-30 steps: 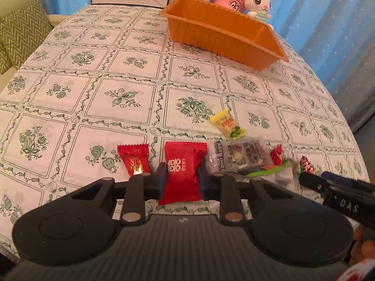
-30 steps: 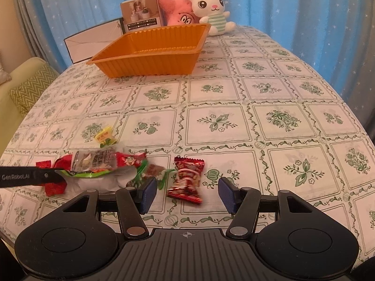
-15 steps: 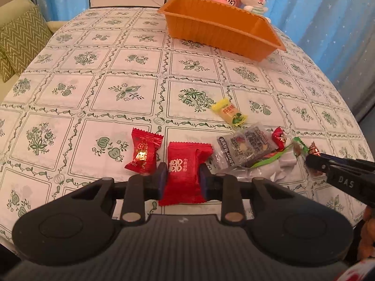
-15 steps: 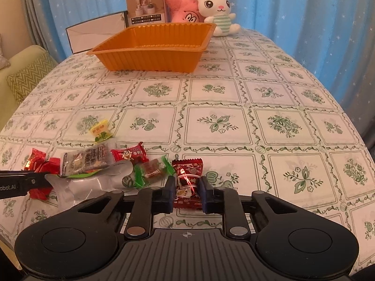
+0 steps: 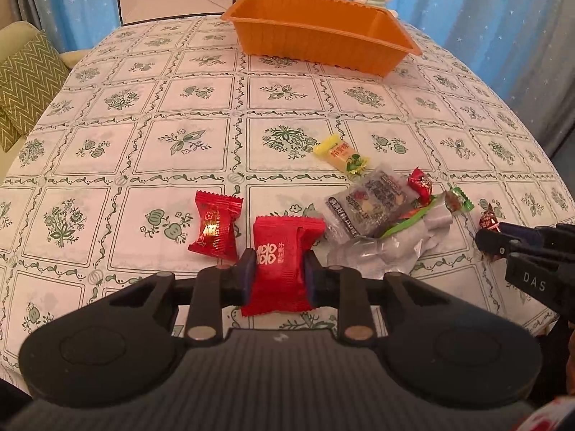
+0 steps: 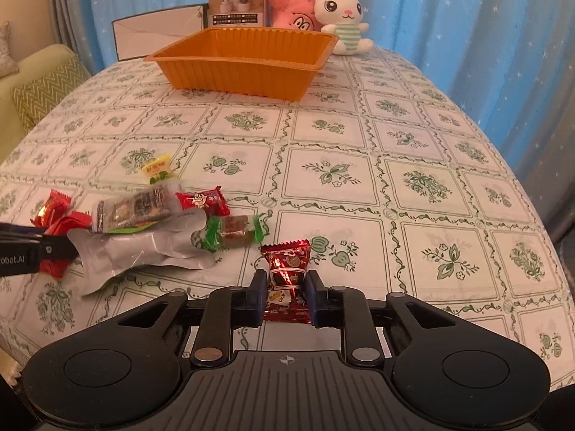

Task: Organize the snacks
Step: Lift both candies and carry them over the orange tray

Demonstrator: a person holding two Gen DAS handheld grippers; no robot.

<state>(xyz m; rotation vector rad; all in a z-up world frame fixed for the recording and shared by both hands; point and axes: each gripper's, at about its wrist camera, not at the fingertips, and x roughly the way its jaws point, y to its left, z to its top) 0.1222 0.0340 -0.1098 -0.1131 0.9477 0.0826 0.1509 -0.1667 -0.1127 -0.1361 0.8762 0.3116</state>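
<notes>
Snacks lie scattered along the near edge of the surface point(image 5: 179, 100), which wears a white cloth with green flower squares. Starting at the far left of the left wrist view, we see a green zigzag cushion point(image 5: 25, 82) off the surface's edge. Next comes a small red candy point(image 5: 215, 228), lying flat just left of our left gripper point(image 5: 278, 274). That gripper is closing on a red packet point(image 5: 284, 251), its blue pads pressing both sides, with the packet's top sticking out beyond the fingers. To the right sits a pile: a yellow candy point(image 5: 339, 152) farthest out, a clear pack point(image 5: 370, 204) resting on a crumpled silver wrapper point(image 5: 388, 248), and a green-ended candy point(image 5: 458, 201) at its right edge.

In the right wrist view we find the same pile on the left, with the left gripper's tip beside the silver wrapper. Right of the pile, our right gripper point(image 6: 286, 292) pinches a dark red candy point(image 6: 287, 265) between its pads, near the green-ended candy but apart from it. We cannot tell whether either held snack touches the cloth.

Far across the surface stands the orange tray point(image 6: 233, 72), with nothing inside that we can see. Behind it, left to right, are a white card point(image 6: 158, 32), a box point(image 6: 237, 3), a pink plush point(image 6: 294, 10) and a white bunny point(image 6: 341, 14).
</notes>
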